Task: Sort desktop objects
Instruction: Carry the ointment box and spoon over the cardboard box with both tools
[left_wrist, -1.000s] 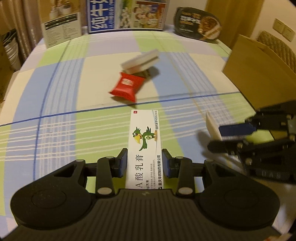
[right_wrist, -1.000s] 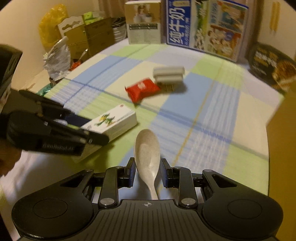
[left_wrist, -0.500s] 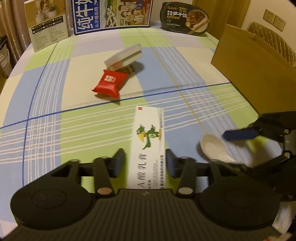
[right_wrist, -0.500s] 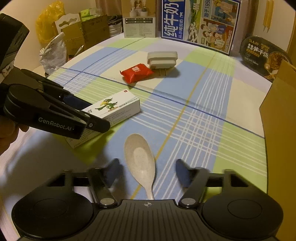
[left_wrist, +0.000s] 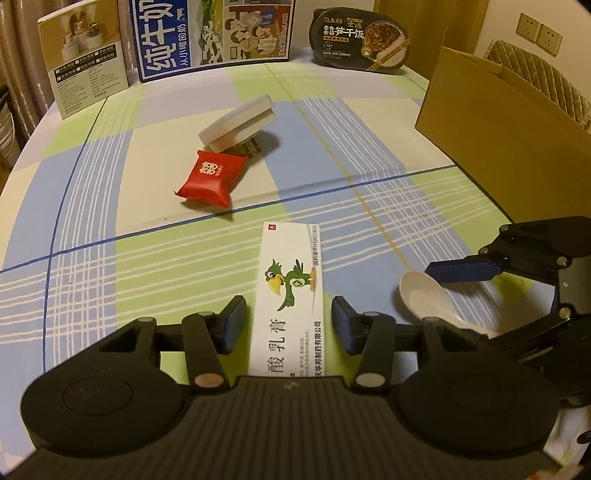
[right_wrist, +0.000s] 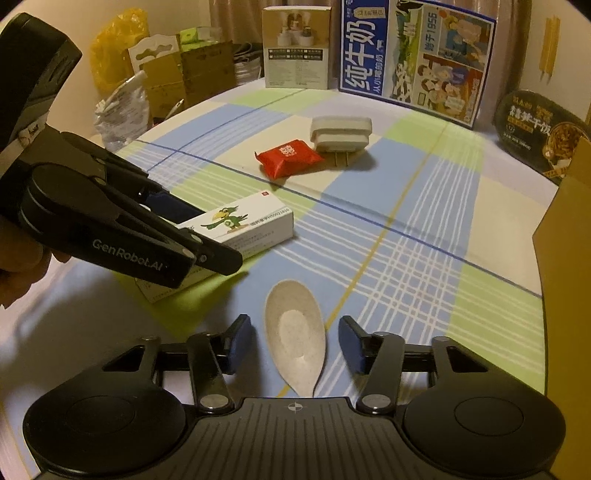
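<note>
Sorting looks barely started: four things lie loose on the checked tabletop (left_wrist: 110, 236). From the left, the red candy packet (left_wrist: 211, 178) touches the white plug adapter (left_wrist: 240, 123). The left gripper (left_wrist: 288, 325) straddles the ointment box (left_wrist: 290, 291), fingers apart, no longer clamping it as a second ago. The right gripper (right_wrist: 295, 345) is closing around the released spoon (right_wrist: 295, 339), fingers not touching. The cardboard box (left_wrist: 498, 110) waits at right.

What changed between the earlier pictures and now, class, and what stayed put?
Both grippers let go. The left gripper released the white ointment box, its pads now clear of the sides. The right gripper released the spoon, which lies on the tablecloth; its jaws are closing again, not touching it. The red packet and white plug adapter stayed put.
</note>
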